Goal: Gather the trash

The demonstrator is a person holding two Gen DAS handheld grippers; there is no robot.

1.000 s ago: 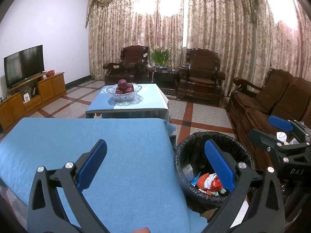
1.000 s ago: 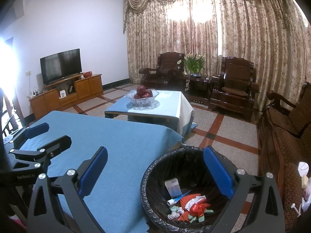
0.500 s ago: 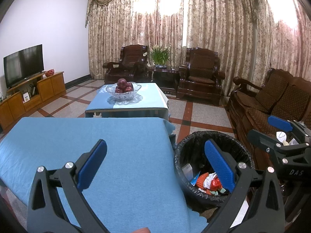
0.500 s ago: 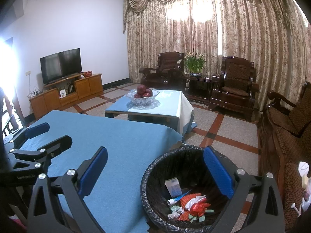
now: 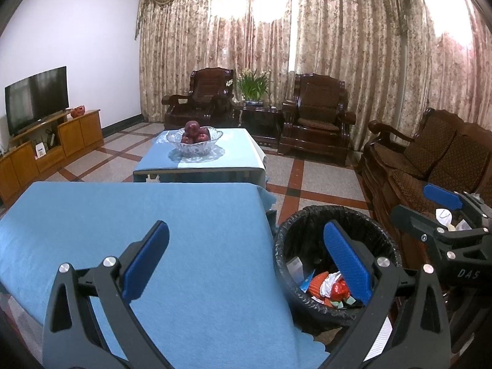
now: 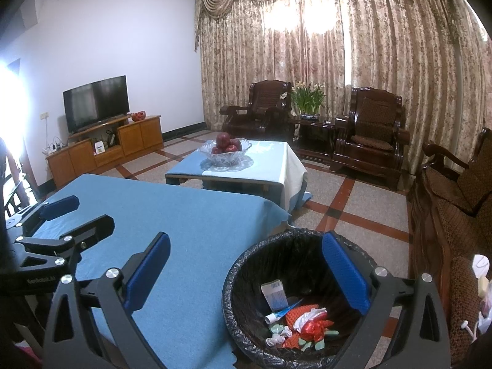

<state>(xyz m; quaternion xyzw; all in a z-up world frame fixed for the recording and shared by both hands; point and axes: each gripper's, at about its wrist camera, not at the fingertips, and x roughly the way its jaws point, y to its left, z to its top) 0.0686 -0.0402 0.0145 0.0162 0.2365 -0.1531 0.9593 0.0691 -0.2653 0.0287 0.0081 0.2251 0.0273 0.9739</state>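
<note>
A black-lined trash bin [image 5: 307,221] [image 6: 255,255] stands on the floor at the right corner of the blue-clothed table [image 5: 153,215] [image 6: 190,221]. In it lie several pieces of trash [image 6: 295,323] [image 5: 326,286]: a small box, a tube, orange netting, red and white wrappers. My left gripper [image 5: 246,261] is open and empty over the table's right edge and the bin; it also shows in the right wrist view [image 6: 70,215]. My right gripper [image 6: 246,267] is open and empty over the bin; it also shows in the left wrist view [image 5: 430,206].
A second low table [image 5: 200,166] with a glass fruit bowl [image 5: 194,141] stands beyond. Dark wooden armchairs [image 5: 316,117] and a plant are at the back, a sofa [image 5: 430,160] at the right, a TV cabinet [image 5: 46,150] at the left.
</note>
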